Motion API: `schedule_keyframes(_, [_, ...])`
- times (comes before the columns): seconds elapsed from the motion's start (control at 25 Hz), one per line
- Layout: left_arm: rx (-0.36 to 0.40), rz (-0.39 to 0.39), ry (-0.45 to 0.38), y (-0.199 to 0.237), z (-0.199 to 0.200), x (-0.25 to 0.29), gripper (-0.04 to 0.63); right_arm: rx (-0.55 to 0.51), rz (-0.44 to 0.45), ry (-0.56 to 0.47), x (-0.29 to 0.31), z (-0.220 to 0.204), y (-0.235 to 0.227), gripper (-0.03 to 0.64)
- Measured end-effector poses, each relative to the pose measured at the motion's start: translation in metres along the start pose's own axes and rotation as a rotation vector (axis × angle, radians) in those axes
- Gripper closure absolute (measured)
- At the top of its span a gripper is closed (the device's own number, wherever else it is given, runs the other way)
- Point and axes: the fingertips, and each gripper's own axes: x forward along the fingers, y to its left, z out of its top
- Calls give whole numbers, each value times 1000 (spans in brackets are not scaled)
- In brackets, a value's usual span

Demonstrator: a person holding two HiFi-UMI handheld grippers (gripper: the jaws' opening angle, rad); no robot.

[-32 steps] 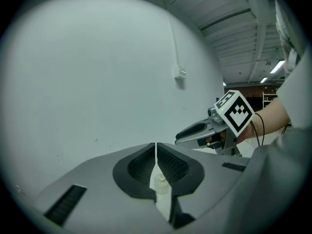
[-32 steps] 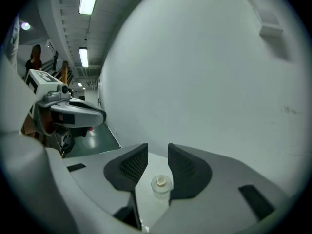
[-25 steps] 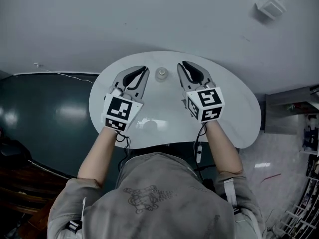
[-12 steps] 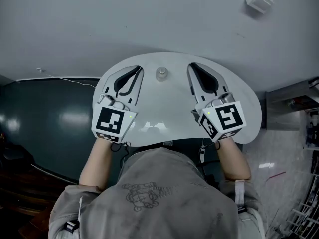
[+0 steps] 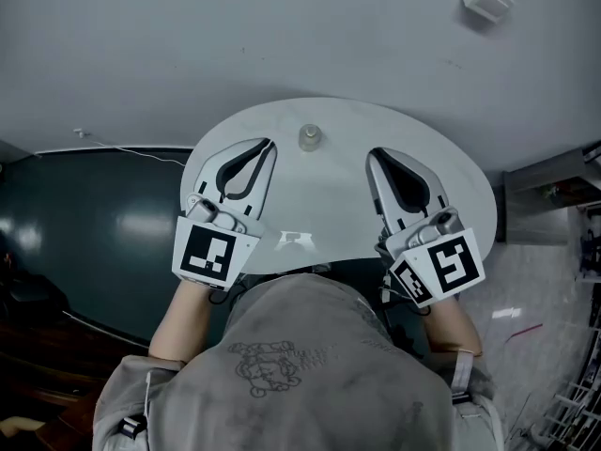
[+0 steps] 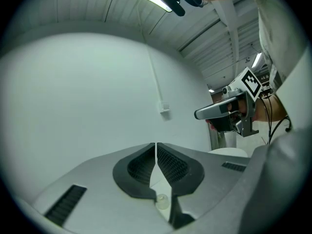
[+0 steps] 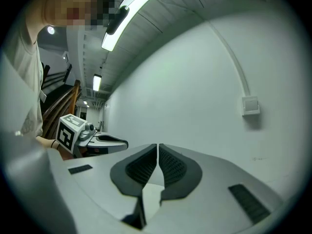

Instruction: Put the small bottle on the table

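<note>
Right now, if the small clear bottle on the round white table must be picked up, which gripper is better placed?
Left, probably. The left gripper has its tips nearer the small clear bottle, which shows in the left gripper view only. The right gripper sits farther off. Both are shut.

Dim, bluish head view; strip light (image 7: pixel 134 16) overhead; glare on table (image 5: pixel 329 195); fisheye edges dark, bent.
</note>
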Motion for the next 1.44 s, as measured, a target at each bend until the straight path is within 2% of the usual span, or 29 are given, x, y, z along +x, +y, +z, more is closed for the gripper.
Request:
schedule_keyframes(0.2, [-24,-27,27,-15,-11,-6,571,-64,-31,15,-10,-12,2,581])
schedule_keyframes(0.64, [-46,-53,71,-34,-28,-11,571,-17,-26,109,-17,-56,9,584])
schedule_keyframes(0.92, [-29,-50,82,-34,-35,-12,571,-7,-11,128,-13,-64,18,584])
schedule_keyframes(1.16, [-38,-48,85,-31,-36,-13,571,-2,-6,128,-7,-65,19,584])
schedule_keyframes(1.32, [-71,-45,102,-27,-41,-14,571,-7,-16,128,-6,-64,18,584])
schedule_keyframes(1.44, [-59,-49,98,-26,-42,-13,571,-4,-25,132,-7,-65,18,584])
